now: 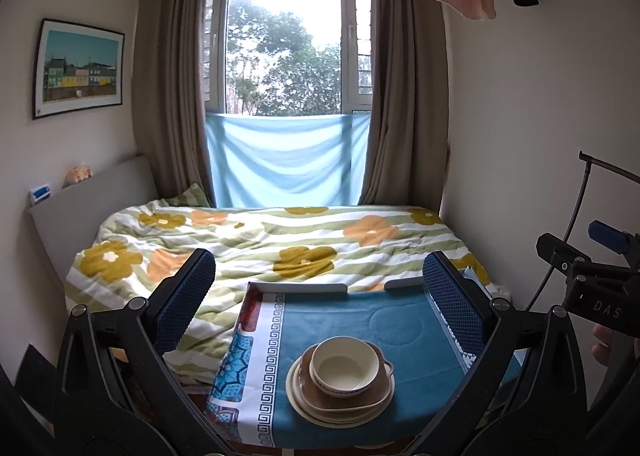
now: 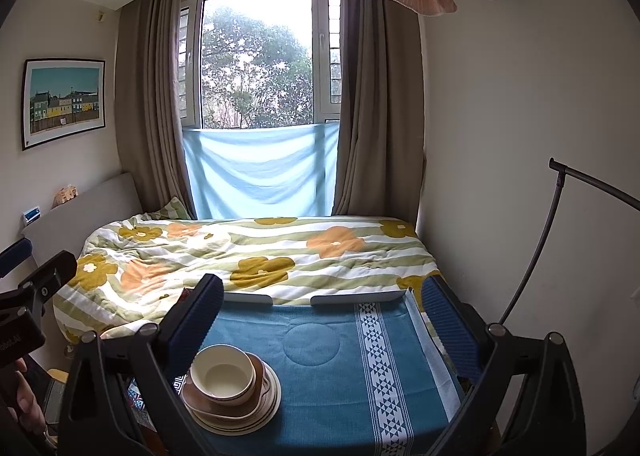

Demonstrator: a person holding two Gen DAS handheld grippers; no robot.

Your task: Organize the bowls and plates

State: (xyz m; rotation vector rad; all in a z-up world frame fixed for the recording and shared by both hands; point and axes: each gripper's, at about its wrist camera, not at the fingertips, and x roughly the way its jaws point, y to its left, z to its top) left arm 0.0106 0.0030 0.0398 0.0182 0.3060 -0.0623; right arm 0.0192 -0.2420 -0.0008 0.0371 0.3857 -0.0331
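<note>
A cream bowl (image 1: 345, 364) sits on top of a stack: a brown dish with small handles (image 1: 344, 396) over cream plates (image 1: 300, 402). The stack rests on a small table under a teal cloth (image 1: 348, 316). My left gripper (image 1: 320, 296) hangs open above and behind the stack, holding nothing. In the right wrist view the same bowl (image 2: 222, 375), brown dish (image 2: 256, 378) and plates (image 2: 268, 404) lie low on the left, close to the left finger. My right gripper (image 2: 324, 316) is open over the bare teal cloth (image 2: 320, 376), empty.
A bed with a flowered quilt (image 1: 280, 240) runs right behind the table's far rail (image 1: 304, 287). The wall (image 1: 540, 135) is close on the right, with a thin dark stand (image 2: 548, 240). The other gripper's body (image 1: 592, 288) and a hand (image 1: 606, 344) show at the right edge.
</note>
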